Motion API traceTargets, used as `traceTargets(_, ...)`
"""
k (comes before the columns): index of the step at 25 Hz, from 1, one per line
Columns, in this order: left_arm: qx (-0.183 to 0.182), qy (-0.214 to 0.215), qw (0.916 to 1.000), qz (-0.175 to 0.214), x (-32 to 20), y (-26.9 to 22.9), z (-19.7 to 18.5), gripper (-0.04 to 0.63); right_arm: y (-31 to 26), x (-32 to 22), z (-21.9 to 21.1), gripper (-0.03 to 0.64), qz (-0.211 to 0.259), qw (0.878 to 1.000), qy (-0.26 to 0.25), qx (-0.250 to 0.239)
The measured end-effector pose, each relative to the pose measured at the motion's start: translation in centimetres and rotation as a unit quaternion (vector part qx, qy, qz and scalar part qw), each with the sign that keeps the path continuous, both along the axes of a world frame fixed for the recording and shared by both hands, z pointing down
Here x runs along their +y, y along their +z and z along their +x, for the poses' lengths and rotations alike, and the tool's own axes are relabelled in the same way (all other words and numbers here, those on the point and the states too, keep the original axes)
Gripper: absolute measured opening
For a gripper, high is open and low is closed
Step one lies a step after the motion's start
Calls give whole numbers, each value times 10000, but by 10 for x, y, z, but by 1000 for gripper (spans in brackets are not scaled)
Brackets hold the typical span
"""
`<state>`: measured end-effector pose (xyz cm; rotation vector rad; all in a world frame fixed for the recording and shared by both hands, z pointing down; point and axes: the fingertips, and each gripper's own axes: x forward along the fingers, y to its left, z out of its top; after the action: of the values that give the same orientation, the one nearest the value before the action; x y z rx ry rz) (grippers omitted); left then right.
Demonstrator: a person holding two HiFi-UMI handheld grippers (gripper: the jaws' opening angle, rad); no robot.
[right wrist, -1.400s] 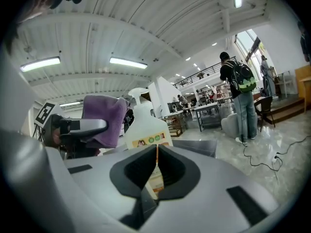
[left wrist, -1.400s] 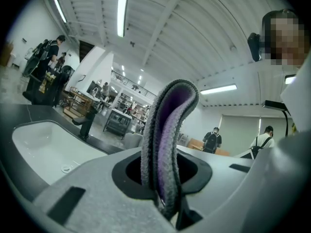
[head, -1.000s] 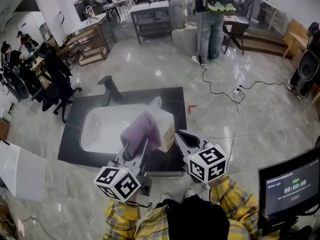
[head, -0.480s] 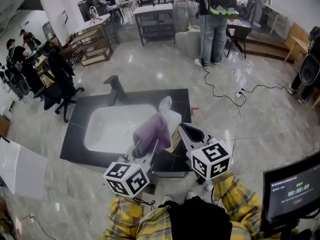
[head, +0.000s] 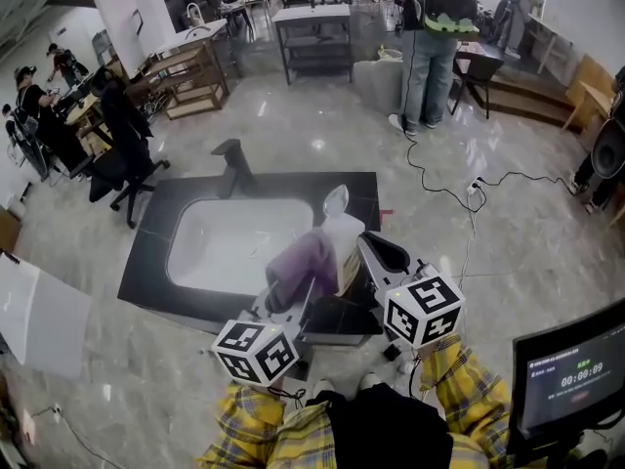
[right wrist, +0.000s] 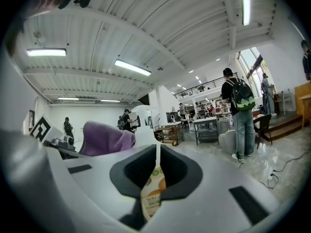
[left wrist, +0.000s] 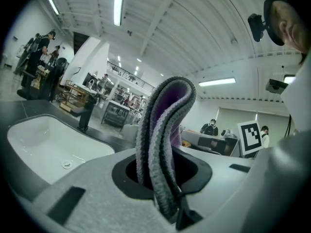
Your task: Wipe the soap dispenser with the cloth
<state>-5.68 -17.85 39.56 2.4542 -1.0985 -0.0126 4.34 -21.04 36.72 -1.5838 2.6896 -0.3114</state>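
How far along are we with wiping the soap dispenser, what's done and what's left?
Done: the left gripper is shut on the purple cloth and the right gripper is shut on the soap dispenser. In hand: the head view shows the cloth against the dispenser's left side, so wiping looks under way. Left: I can't tell how much of it is wiped; its other sides likely remain.

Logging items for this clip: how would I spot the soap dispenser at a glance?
Find the black countertop with the white sink set into it. At its right end, the right gripper clamps the soap dispenser. It is the white pump-topped bottle with an orange-printed label, unlike the soft purple cloth just left of it.
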Motion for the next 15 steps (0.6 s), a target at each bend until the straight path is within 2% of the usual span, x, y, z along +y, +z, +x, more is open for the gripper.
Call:
traceTargets(7,86,-241,9997,60,8,13,-9,72,2,2,3,8,-40,9999,62,-85)
traceTargets(15,64,-443,9989,-138,18,41,-13,72,2,6,2,8,-62,9999,42,-90)
